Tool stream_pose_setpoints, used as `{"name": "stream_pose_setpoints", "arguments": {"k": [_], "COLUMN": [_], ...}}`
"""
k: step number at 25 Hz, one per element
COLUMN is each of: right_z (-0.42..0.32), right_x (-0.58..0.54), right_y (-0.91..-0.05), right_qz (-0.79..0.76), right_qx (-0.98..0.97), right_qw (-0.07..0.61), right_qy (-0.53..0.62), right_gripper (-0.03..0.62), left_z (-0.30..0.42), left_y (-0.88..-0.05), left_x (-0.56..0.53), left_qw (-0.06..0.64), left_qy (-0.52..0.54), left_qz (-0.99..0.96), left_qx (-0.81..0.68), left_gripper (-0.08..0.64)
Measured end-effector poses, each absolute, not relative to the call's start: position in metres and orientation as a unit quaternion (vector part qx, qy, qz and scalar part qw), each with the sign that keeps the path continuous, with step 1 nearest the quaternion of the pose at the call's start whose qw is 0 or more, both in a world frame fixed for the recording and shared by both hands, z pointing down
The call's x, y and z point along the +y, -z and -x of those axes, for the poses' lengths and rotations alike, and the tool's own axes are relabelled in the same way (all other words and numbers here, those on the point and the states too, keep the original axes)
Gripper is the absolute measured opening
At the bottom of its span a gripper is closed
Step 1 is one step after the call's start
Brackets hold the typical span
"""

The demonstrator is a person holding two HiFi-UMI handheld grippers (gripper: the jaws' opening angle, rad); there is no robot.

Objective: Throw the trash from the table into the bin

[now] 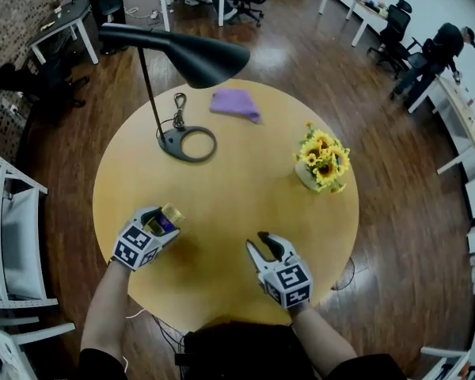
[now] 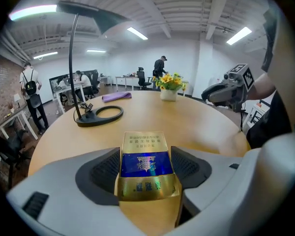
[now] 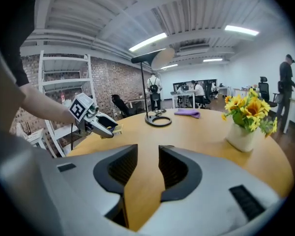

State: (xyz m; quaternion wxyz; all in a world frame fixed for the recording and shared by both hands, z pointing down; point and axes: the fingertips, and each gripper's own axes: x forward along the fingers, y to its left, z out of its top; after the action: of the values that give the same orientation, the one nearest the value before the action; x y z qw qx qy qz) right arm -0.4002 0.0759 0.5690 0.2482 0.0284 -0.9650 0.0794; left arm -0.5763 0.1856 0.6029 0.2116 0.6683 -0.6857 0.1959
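Your left gripper (image 1: 160, 226) grips gold-and-blue box (image 2: 146, 167) between both pads, by tabletop's (image 1: 222, 188) near-left edge. Your right gripper (image 1: 263, 248) is empty, jaws narrowly apart, above near-right edge.

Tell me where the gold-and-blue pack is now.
Head view, lower left: the pack is clamped in the left gripper over the table, on the near side of the lamp base.

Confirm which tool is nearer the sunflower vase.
Right. The right tool sits below-left of the sunflower vase in the head view; the left tool, shut on the gold pack, is much farther left.
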Motion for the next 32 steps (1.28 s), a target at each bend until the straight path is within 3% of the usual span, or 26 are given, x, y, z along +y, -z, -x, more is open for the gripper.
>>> {"name": "stream_pose_setpoints", "arguments": {"k": [12,20,32], "right_z": [0.311,0.229,0.030], "right_x": [0.065,0.002,-0.165], "right_y": [-0.500,-0.474,-0.439], "right_qz": [-0.126,-0.177,-0.270], "right_qx": [-0.972,-0.973,-0.958], "right_qw": [0.186,0.132,0.093], "right_qy": [-0.069,-0.073,-0.029], "right_gripper": [0.140,0.140,0.140], "left_z": [0.484,0.354,0.153], "left_y": [-0.512,-0.463,-0.428], "left_x": [0.162,0.093,-0.099], "left_qw": [0.117,0.022,-0.006], "left_qy": [-0.164,-0.220,-0.162], "left_qz": [-0.735,-0.793,-0.845], "left_qx": [-0.648,-0.567,-0.510], "left_gripper": [0.321,0.321,0.321]}}
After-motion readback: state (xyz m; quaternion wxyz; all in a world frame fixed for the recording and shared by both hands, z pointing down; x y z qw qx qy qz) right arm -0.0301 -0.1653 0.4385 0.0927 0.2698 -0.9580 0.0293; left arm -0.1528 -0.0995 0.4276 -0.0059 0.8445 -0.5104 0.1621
